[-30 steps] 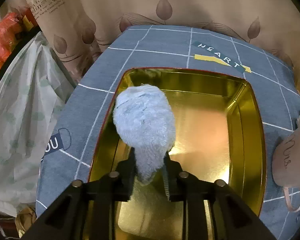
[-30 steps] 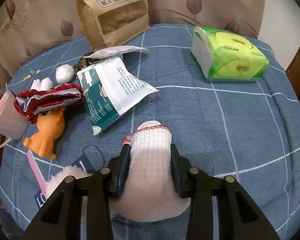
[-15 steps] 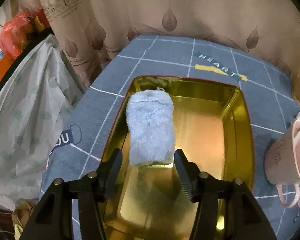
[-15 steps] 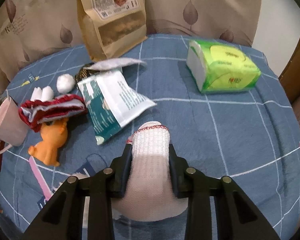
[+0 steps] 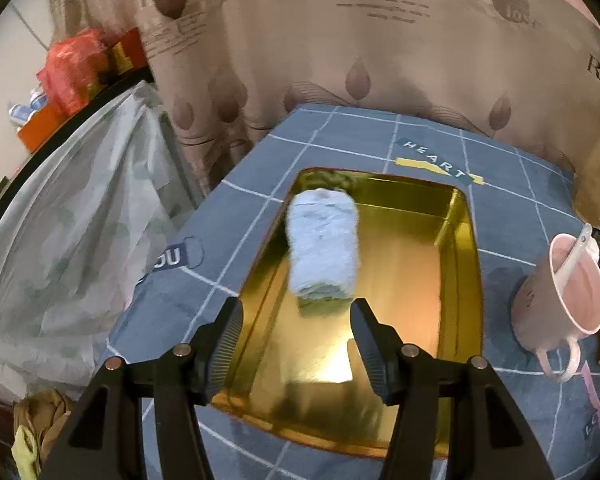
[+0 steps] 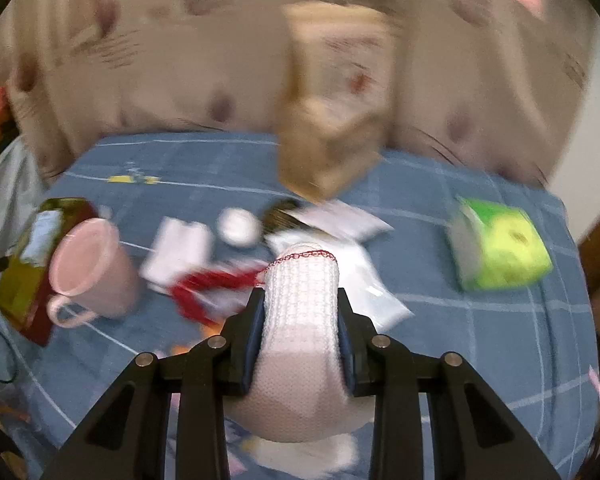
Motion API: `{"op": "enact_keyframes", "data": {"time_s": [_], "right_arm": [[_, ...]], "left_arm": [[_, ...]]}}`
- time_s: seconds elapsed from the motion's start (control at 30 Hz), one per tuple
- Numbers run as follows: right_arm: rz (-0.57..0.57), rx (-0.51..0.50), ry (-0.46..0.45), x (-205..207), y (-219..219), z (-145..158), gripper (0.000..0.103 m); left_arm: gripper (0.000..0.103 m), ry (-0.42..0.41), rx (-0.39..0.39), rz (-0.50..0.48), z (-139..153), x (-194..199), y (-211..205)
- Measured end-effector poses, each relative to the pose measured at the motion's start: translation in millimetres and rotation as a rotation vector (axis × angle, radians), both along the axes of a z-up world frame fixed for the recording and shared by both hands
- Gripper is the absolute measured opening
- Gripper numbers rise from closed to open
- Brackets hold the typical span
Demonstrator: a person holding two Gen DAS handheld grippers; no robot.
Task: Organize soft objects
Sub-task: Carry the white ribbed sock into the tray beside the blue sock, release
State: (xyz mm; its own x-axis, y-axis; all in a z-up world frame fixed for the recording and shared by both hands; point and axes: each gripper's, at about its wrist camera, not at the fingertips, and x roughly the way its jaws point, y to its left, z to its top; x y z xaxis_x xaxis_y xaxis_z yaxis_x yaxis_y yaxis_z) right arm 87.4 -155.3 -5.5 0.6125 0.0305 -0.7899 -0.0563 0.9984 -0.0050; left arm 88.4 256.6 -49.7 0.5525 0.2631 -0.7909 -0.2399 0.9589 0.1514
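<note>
On a bench w/ a blue grid-pattern cloth (image 5: 340,140), a shiny gold tin tray (image 5: 466,280) sits open. A fluffy pale-blue soft roll (image 5: 324,248) lies inside the tray along its left side, lengthwise, far end near the back wall. The left tongs (image 5: 296,338) hover above the tray's near half, spread wide apart, holding nothing, tips just short of the roll & not touching it. A pink mug (image 5: 560,300) w/ a white spoon stands on the cloth just right of the tray. In the right wrist view, blurred, the right tongs (image 6: 300,322) are clamped on a white knit sock (image 6: 300,288) w/ red stitched edge, raised above the bench. Behind it: red-&-white fabric (image 6: 208,286), a white packet (image 6: 364,276), a brown paper bag (image 6: 332,120), a green tissue pack (image 6: 500,248) at right.
</note>
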Motion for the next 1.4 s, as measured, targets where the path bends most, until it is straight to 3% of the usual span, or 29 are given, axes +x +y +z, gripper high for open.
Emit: {"op": "enact_keyframes", "data": {"time_s": [0.33,0.67,0.93,1.4], "right_arm": [[0.303,0.062,-0.026,41.3,147.8,22.7,0.03],[0.49,0.094,0.043,72.6,287.7,-2.1,0.03],[0.485,0.047,0.095,103.5,333.5,-33.1,0.03],[0.432,0.01,0.177,147.1,356.6,-78.3,0.032]], "left_arm": [[0.057,-0.021,-0.05,0.118,1.9,-16.5,40.8],[0.057,0.005,-0.062,0.163,-5.9,-15.8,55.7],[0.057,0.015,-0.075,0.162,-9.4,-14.2,59.8],[0.057,0.021,-0.088,0.159,-12.4,-12.3,62.5]]}}
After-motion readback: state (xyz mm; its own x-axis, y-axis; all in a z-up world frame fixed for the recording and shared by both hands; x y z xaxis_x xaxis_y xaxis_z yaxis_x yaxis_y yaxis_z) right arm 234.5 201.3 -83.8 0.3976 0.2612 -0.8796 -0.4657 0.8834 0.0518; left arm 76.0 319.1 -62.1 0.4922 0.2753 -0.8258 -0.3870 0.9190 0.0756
